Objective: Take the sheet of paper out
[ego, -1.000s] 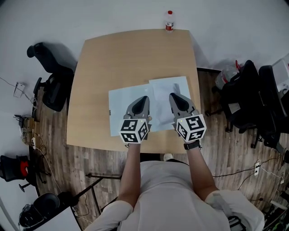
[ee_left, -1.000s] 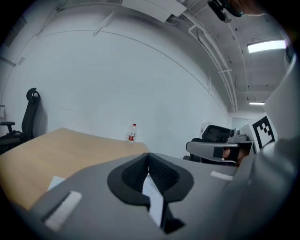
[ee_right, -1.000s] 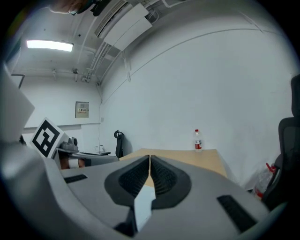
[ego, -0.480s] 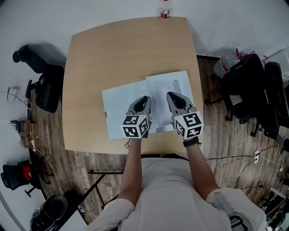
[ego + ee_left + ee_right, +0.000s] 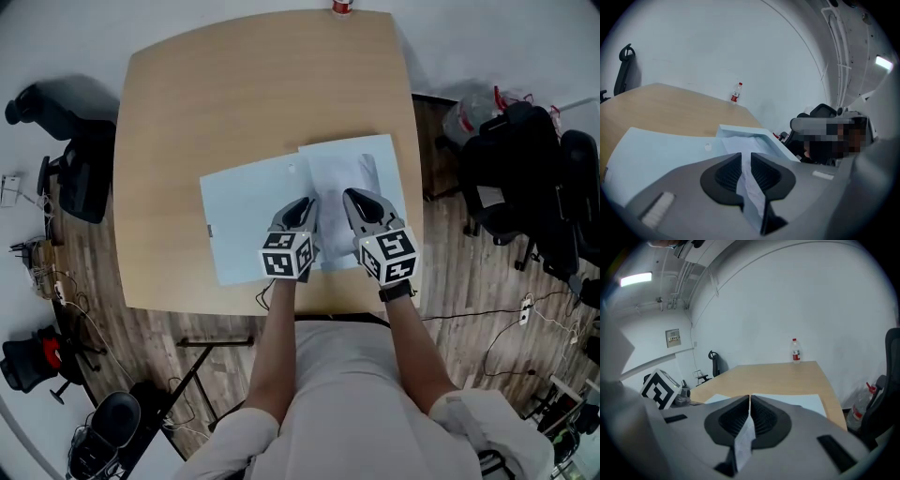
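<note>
A light blue folder (image 5: 246,223) lies open on the wooden table (image 5: 253,94). A white sheet of paper (image 5: 347,176) rests over its right part and stretches to the far right. My left gripper (image 5: 305,208) is at the sheet's near edge. In the left gripper view its jaws (image 5: 746,159) have just been opening: a narrow gap shows, with a strip of the sheet (image 5: 749,180) loose between the pads. My right gripper (image 5: 354,202) is shut on the sheet's near edge, and the paper (image 5: 744,441) is pinched flat between its jaws (image 5: 749,401).
A water bottle (image 5: 342,7) stands at the table's far edge. Black office chairs stand left (image 5: 66,159) and right (image 5: 525,187) of the table. The person's torso is against the near edge. Cables lie on the floor at the left.
Both grippers have sunk toward the table with the sheet's near edge. The table and folder sit larger and higher in the head view.
</note>
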### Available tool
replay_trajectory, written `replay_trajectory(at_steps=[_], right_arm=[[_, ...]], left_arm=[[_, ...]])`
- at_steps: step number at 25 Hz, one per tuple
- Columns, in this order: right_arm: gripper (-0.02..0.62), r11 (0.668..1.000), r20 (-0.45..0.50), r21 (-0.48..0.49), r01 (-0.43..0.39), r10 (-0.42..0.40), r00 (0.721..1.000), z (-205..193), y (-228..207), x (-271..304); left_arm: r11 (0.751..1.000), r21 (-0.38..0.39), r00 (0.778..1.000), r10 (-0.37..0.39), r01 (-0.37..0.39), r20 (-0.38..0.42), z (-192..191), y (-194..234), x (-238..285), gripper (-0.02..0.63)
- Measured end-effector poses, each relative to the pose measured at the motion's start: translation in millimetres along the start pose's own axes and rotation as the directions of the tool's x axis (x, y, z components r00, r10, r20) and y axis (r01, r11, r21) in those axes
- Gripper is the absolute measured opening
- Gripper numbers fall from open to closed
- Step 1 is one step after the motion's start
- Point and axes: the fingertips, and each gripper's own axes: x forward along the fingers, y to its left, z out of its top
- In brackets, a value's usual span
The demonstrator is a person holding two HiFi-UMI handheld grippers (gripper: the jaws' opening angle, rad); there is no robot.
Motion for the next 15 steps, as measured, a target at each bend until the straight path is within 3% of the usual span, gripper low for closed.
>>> replay_trajectory(at_steps=[15], right_arm=[[0.018, 0.999, -0.064, 0.028, 0.018, -0.016, 0.998, -20, -21, 12]], left_arm=[[1.000, -0.010, 0.982, -0.015, 0.013, -0.188, -43, -1, 43, 0.132]])
